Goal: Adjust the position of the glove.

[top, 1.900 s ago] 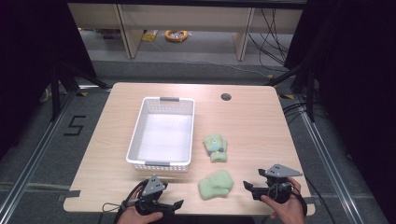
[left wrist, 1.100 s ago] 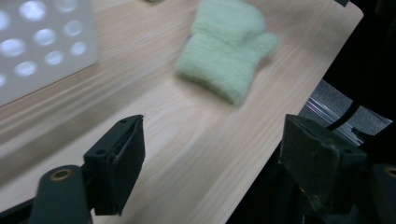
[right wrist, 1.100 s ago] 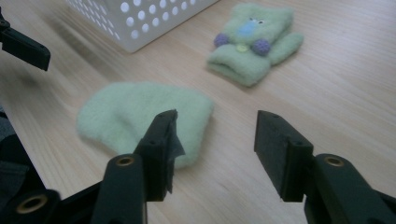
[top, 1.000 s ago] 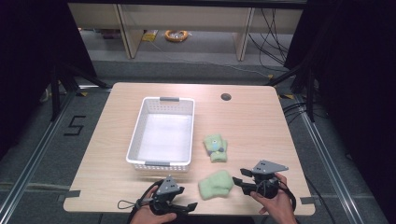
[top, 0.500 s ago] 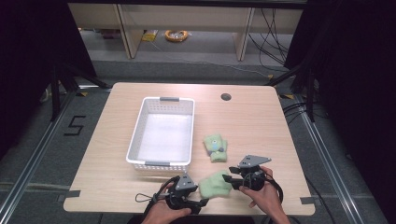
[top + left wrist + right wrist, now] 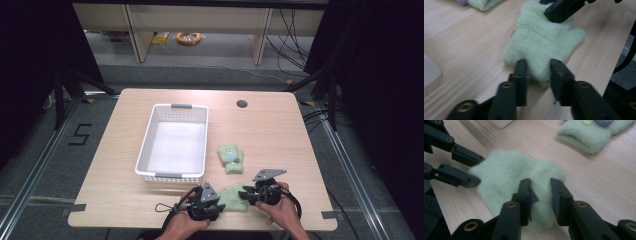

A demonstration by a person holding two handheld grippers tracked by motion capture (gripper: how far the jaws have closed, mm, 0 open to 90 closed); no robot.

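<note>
Wooden table (image 6: 280,130), green sock (image 6: 233,197) apparently pinched between left claw (image 6: 219,200), right claw (image 6: 246,193)

Light falls from overhead on the pale wooden table (image 6: 280,130); surroundings stay dark. The white plastic basket (image 6: 172,145) glares inside; both gripper views look soft, perhaps slightly motion-blurred.

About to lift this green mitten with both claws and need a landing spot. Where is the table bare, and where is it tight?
Bare: the far right stretch between the basket and the right edge, past the hole; the left strip beside the basket; the basket's inside. Tight: the near edge, where the left claw and right claw have just been closing on the mitten, with the folded mitten just beyond.
</note>
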